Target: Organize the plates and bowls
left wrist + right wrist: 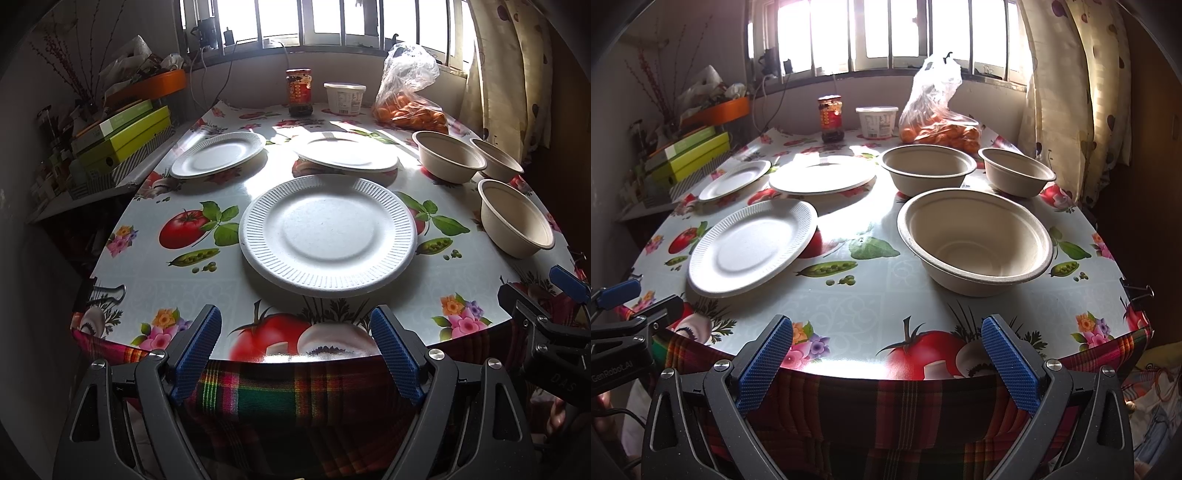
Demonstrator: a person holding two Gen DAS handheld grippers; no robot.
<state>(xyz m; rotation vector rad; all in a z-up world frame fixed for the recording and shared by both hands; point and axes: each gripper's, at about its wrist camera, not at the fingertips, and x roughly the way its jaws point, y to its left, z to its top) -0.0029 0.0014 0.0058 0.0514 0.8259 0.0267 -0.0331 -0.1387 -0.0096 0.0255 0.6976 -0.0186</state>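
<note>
- Left claw (295, 350) nearest the lens, blue pads spread wide, empty, hanging off the near edge of the table (207, 291); lined up on the near plate (328, 236) at 12 o'clock, likely first pick.
- Right claw (886, 360) also spread and empty, off the same edge, facing the near bowl (975, 240) at 1 o'clock.
- Layout suggests split work: three white ribbed paper plates on the left, three tan pulp bowls on the right, all apart, nothing stacked yet.
- Left view: far-left plate (218, 154) at 11, sunlit plate (347, 153) at 12, bowls squeezed toward 2 o'clock.
- Right view shows bowl insides empty, back bowls (928, 169) and (1016, 170) apart; left view doesn't.
- Back clutter: sauce jar (831, 119), white tub (877, 122), bag of oranges (938, 127).
</note>
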